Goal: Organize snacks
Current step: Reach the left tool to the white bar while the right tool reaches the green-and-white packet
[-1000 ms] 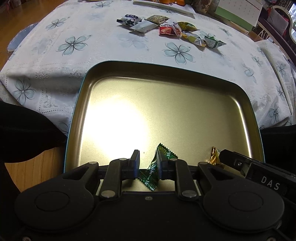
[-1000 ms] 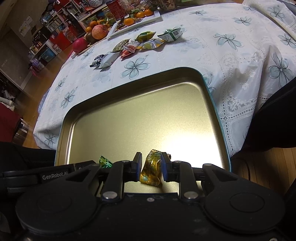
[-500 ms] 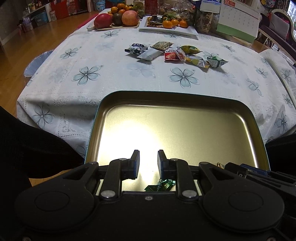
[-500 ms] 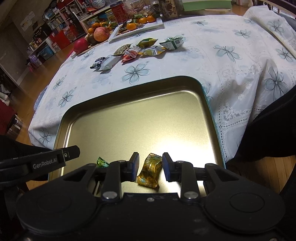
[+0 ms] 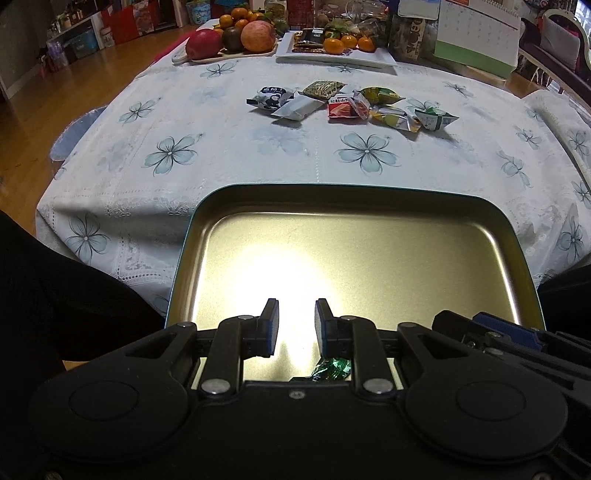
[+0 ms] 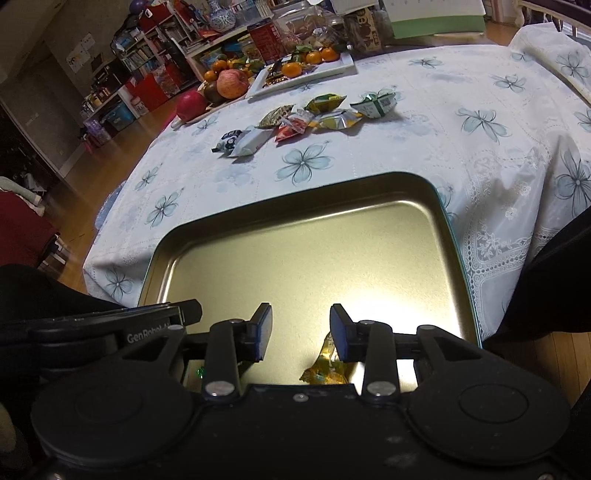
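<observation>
Left tongs (image 5: 296, 325) hover over the near edge of a shallow gold-coloured metal tin (image 5: 369, 195), fingers slightly apart with nothing between them; a green-wrapped candy (image 5: 332, 368) lies on the tin floor just below and to the right of the gap, partly hidden by the right-hand finger and the tongs' body. Right tongs (image 6: 300, 330) hang over the same tin (image 6: 295, 192) at its near right, jaws opening, pads clear of a gold-wrapped candy (image 6: 325, 369) that lies on the tin floor beneath the right finger; whether the finger touches the wrapper cannot be told. In the right wrist view a sliver of the green candy (image 6: 201, 371) shows to the left, beside the body of the left tool. The tin sits at the near edge of a worktop covered by a white cloth with pale blue flowers (image 5: 170, 153). Farther back, near the centre of the cloth, a row of wrapped snacks (image 5: 351, 105) lies loose, well apart from the tin. At the far edge stand a board of apples and oranges (image 5: 236, 37), a white rectangular plate with mandarins (image 5: 336, 55) and a desk calendar (image 5: 476, 33).
</observation>
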